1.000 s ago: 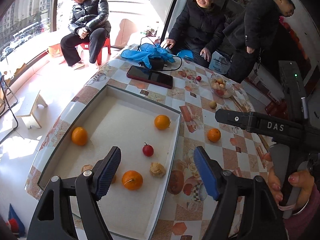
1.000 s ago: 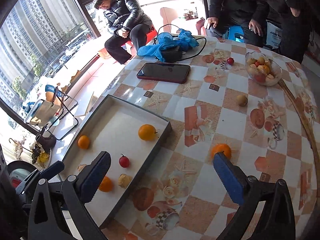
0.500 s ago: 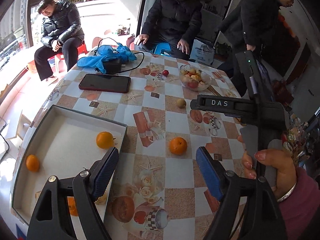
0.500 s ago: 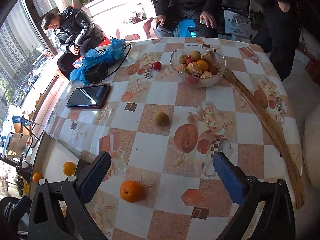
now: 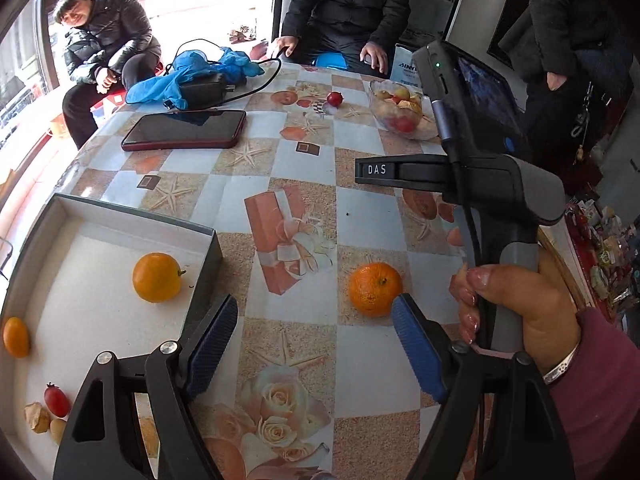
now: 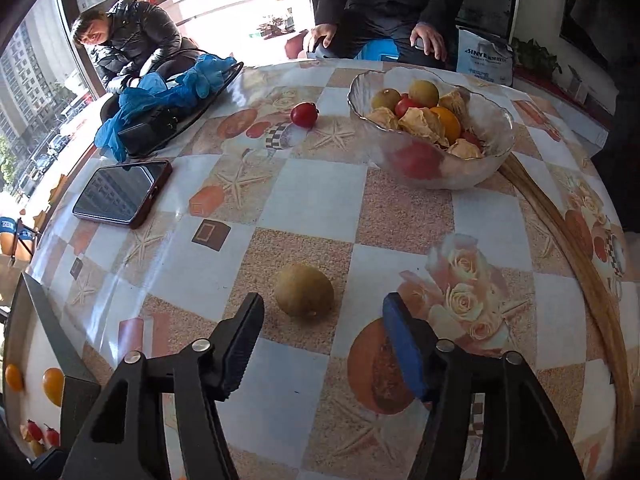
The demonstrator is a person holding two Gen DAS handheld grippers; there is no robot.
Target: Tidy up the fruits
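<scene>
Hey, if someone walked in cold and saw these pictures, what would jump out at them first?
Probably the glass bowl heaped with fruit at the far side of the checkered table. Next, the loose fruit in front of each open gripper: a brownish round fruit just ahead of the right gripper, and an orange beside the left gripper. More oranges sit in the white tray at the left.

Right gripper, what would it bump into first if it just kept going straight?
Most likely the brownish round fruit, lying just ahead of the open right gripper, between the lines of its fingers. Depth is hard to judge.
</scene>
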